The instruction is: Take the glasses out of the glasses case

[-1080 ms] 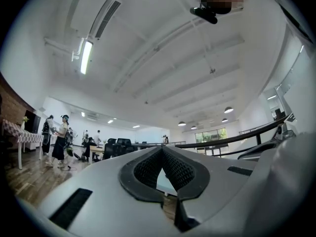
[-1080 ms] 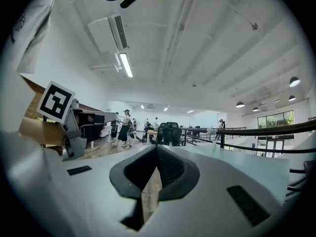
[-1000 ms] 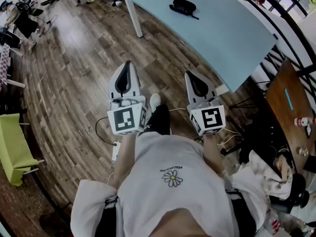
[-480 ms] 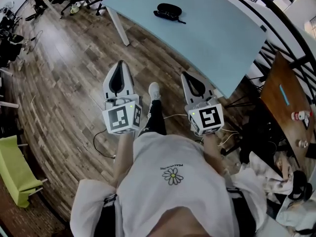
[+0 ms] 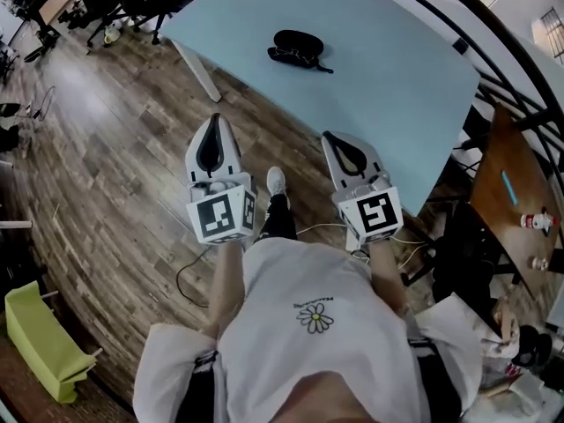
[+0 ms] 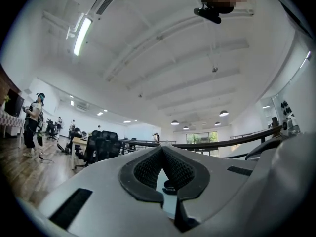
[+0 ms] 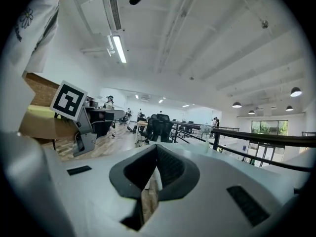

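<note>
Person's stepped closer to the glasses case point(image 5: 297, 48) on the worktop point(image 5: 388, 60), but hasn't touched it; left hand-held gripper point(image 5: 214, 122) and right hand-held gripper point(image 5: 334, 137) both closed, empty.

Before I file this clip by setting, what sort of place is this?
Most likely an open-plan office: black office chairs at desks, a long ceiling strip light, and a big pale blue table.
</note>
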A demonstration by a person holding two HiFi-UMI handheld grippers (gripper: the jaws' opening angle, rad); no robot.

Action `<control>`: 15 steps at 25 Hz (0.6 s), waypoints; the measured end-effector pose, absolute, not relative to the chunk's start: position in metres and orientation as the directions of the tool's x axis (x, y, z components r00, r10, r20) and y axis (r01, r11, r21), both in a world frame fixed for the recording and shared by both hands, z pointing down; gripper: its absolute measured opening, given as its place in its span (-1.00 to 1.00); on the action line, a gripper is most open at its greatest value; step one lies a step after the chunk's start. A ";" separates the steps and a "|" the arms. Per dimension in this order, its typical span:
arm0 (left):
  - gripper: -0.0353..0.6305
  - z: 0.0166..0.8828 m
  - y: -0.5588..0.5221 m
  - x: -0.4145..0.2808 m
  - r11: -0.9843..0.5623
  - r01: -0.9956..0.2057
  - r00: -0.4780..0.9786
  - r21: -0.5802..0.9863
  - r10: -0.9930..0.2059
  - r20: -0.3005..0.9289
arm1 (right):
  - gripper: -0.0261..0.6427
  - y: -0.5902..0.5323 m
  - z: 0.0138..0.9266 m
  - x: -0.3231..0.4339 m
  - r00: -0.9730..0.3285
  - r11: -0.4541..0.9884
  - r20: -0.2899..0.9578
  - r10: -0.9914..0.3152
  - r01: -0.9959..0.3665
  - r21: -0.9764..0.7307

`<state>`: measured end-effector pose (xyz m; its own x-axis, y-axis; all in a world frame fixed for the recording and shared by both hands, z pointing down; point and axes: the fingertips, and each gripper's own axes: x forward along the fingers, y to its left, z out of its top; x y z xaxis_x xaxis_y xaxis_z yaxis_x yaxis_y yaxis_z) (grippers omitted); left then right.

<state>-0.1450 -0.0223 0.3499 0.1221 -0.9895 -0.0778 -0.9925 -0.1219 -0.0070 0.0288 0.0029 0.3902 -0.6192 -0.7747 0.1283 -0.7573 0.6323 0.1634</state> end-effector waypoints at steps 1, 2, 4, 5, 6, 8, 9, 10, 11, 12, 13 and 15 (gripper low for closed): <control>-0.84 0.349 -0.041 -0.149 -0.127 -0.992 0.127 -0.006 -0.989 -0.078 | -0.89 -0.015 0.387 0.024 -0.621 0.634 0.129 -0.773 -0.754 0.171; -0.84 0.348 -0.059 -0.153 -0.132 -0.991 0.132 -0.004 -0.988 -0.080 | -0.89 -0.033 0.383 0.020 -0.620 0.633 0.128 -0.774 -0.754 0.177; -0.84 0.343 -0.098 -0.158 -0.145 -0.989 0.144 -0.001 -0.986 -0.086 | -0.89 -0.071 0.377 0.014 -0.609 0.623 0.131 -0.782 -0.759 0.188; -0.84 0.341 -0.117 -0.160 -0.151 -0.989 0.151 -0.005 -0.985 -0.090 | -0.89 -0.090 0.377 0.012 -0.602 0.618 0.140 -0.786 -0.761 0.196; -0.84 0.338 -0.135 -0.162 -0.156 -0.988 0.157 -0.013 -0.983 -0.094 | -0.89 -0.108 0.378 0.009 -0.596 0.615 0.150 -0.789 -0.761 0.207; -0.84 0.331 -0.169 -0.165 -0.162 -0.986 0.165 -0.031 -0.980 -0.111 | -0.89 -0.141 0.383 0.005 -0.585 0.610 0.172 -0.792 -0.760 0.225; -0.84 0.328 -0.185 -0.168 -0.164 -0.986 0.167 -0.035 -0.978 -0.122 | -0.89 -0.155 0.385 0.003 -0.579 0.608 0.185 -0.794 -0.760 0.230; -0.84 0.326 -0.200 -0.171 -0.166 -0.986 0.169 -0.035 -0.977 -0.131 | -0.89 -0.168 0.387 0.001 -0.573 0.607 0.199 -0.795 -0.760 0.235; -0.84 0.325 -0.212 -0.173 -0.168 -0.985 0.170 -0.031 -0.976 -0.135 | -0.89 -0.178 0.389 0.000 -0.569 0.606 0.210 -0.795 -0.759 0.238; -0.84 0.324 -0.222 -0.175 -0.170 -0.985 0.172 -0.027 -0.976 -0.135 | -0.89 -0.186 0.390 0.000 -0.566 0.606 0.220 -0.795 -0.758 0.239; -0.84 0.323 -0.228 -0.174 -0.172 -0.985 0.174 -0.024 -0.976 -0.134 | -0.89 -0.190 0.389 0.002 -0.563 0.606 0.228 -0.794 -0.758 0.239; -0.84 0.320 -0.226 -0.168 -0.175 -0.984 0.176 -0.023 -0.976 -0.131 | -0.89 -0.188 0.385 0.010 -0.558 0.605 0.237 -0.795 -0.756 0.251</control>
